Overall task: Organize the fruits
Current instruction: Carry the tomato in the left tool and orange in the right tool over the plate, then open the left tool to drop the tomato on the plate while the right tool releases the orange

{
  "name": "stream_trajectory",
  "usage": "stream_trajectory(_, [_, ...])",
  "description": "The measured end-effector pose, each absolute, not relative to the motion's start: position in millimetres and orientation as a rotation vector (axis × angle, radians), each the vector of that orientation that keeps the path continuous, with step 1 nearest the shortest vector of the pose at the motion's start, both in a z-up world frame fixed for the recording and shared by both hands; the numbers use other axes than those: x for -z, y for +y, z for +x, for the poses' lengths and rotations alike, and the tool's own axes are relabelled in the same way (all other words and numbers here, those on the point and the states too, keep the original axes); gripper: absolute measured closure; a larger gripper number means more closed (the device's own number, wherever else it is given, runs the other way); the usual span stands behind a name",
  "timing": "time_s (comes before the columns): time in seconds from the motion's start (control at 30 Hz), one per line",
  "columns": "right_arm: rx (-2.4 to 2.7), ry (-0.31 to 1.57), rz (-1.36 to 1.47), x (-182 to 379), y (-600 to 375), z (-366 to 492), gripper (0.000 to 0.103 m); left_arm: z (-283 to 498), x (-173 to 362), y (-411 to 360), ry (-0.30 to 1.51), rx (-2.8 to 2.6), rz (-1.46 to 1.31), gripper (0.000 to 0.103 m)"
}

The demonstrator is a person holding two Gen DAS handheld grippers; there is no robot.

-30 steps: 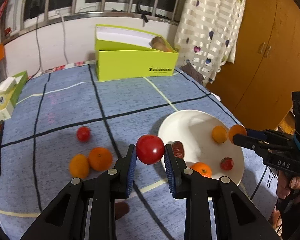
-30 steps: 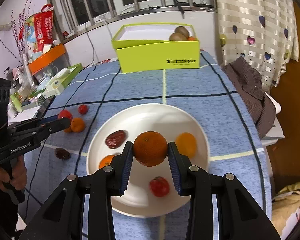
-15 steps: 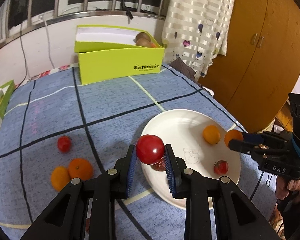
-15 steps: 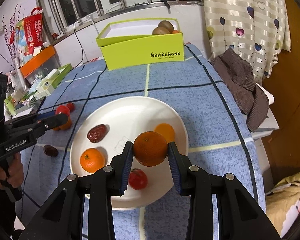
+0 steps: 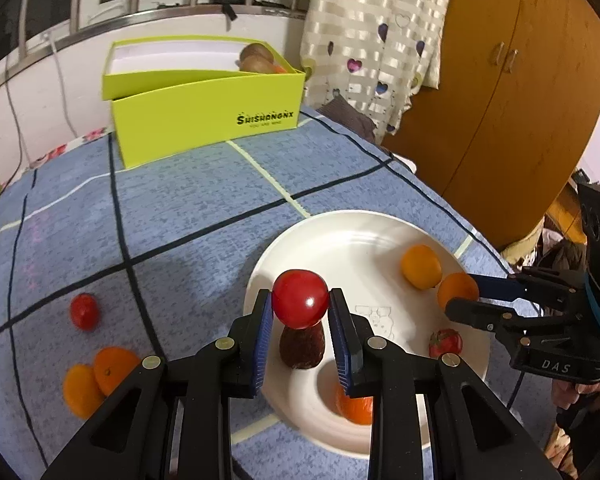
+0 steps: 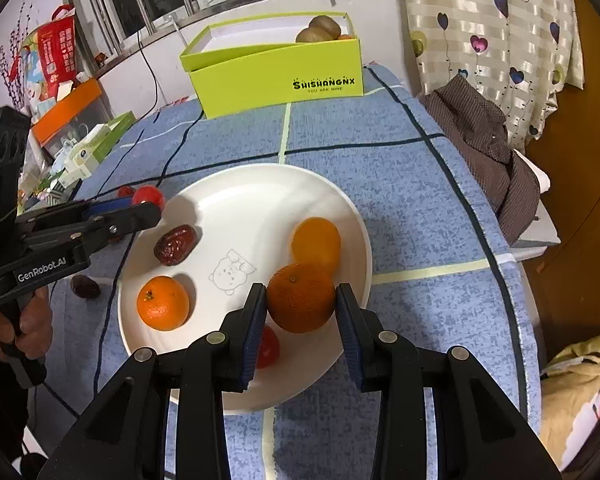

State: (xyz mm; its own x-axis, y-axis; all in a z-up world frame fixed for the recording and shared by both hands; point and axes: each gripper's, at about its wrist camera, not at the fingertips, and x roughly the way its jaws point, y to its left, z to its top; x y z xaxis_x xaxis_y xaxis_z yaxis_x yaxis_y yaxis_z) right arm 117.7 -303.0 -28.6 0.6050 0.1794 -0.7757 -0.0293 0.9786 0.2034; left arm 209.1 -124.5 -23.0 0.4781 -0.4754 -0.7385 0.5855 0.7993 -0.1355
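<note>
My left gripper (image 5: 300,306) is shut on a red tomato (image 5: 300,298) above the left edge of the white plate (image 5: 340,240). My right gripper (image 6: 301,305) is shut on an orange mandarin (image 6: 301,297) over the plate's (image 6: 240,208) right side. On the plate lie a brown date (image 6: 175,245), a mandarin (image 6: 163,303), a yellow-orange fruit (image 6: 316,240) and a small red tomato (image 6: 269,347), partly hidden by my right finger. A small tomato (image 5: 84,311) and two orange fruits (image 5: 112,364) lie on the blue cloth to the left.
A lime-green box (image 5: 204,108) with kiwis (image 6: 320,30) stands at the table's far edge. A dark date (image 6: 85,287) lies on the cloth left of the plate. A brown cloth (image 6: 480,128) hangs at the table's right edge. Boxes (image 6: 96,148) clutter the left.
My left gripper has carried the tomato right, from over the cloth to over the plate's left edge. My right gripper has moved the mandarin toward the plate's right side.
</note>
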Motion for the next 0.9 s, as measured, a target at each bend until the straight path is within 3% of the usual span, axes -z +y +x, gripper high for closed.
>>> stream_trajectory(0.9, [-0.117,0.94,0.099,36,-293,133,0.066,229,54,-149,0.906,0.671,0.232,0.072])
